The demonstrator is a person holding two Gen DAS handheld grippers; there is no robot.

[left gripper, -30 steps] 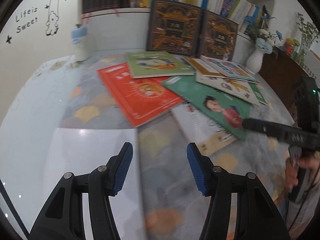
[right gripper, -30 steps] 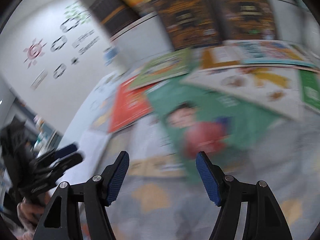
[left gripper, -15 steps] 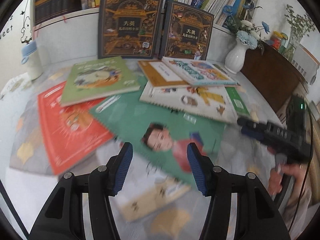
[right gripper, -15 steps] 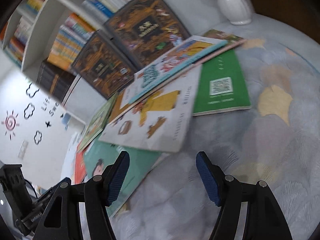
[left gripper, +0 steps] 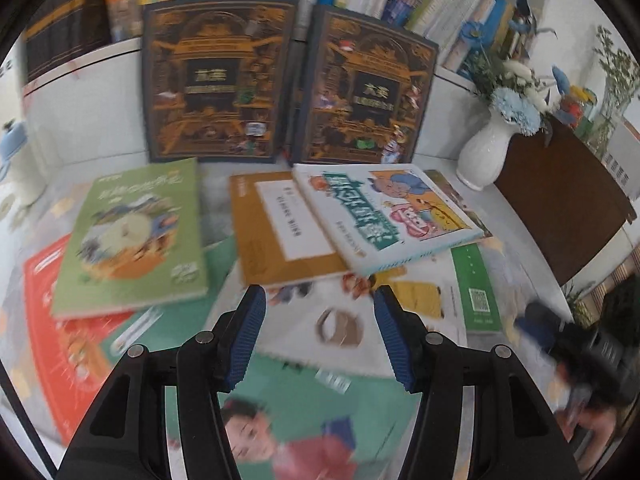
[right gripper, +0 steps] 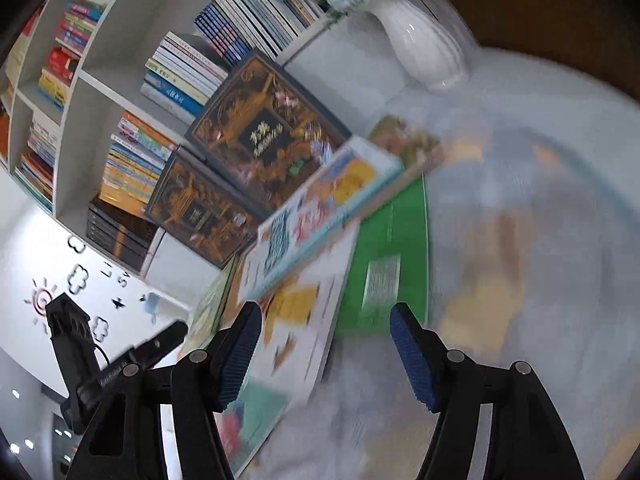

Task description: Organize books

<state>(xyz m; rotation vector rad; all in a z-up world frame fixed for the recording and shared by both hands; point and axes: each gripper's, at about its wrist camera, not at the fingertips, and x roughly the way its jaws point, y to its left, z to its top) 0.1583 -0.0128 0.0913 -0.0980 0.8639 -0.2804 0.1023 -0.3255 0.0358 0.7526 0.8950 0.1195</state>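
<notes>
Several thin books lie overlapping on the table: a light green one [left gripper: 132, 236], an orange-brown one [left gripper: 280, 228], a cartoon-cover book [left gripper: 384, 216] [right gripper: 320, 208] on top, a white one [left gripper: 360, 320] [right gripper: 308, 320], a bright green one [left gripper: 478, 292] [right gripper: 384, 248], a red one [left gripper: 52, 340] and a teal one with a child's picture [left gripper: 288, 420]. My left gripper [left gripper: 320, 308] hovers open above the white and teal books, holding nothing. My right gripper [right gripper: 326, 320] is open over the near edges of the white and bright green books. In the left wrist view it appears blurred at the right [left gripper: 532, 316].
Two dark ornate books [left gripper: 216, 84] [left gripper: 368, 88] stand against a white bookshelf [right gripper: 120, 80] full of books. A white vase [left gripper: 486, 152] [right gripper: 424, 48] with blue flowers stands at the back right beside a dark wooden cabinet [left gripper: 560, 208]. Patterned cloth [right gripper: 520, 240] lies bare to the right.
My left gripper has travelled from the bare left of the table to above the book pile. My right gripper has rolled and swung right, toward the bright green book and the vase.
</notes>
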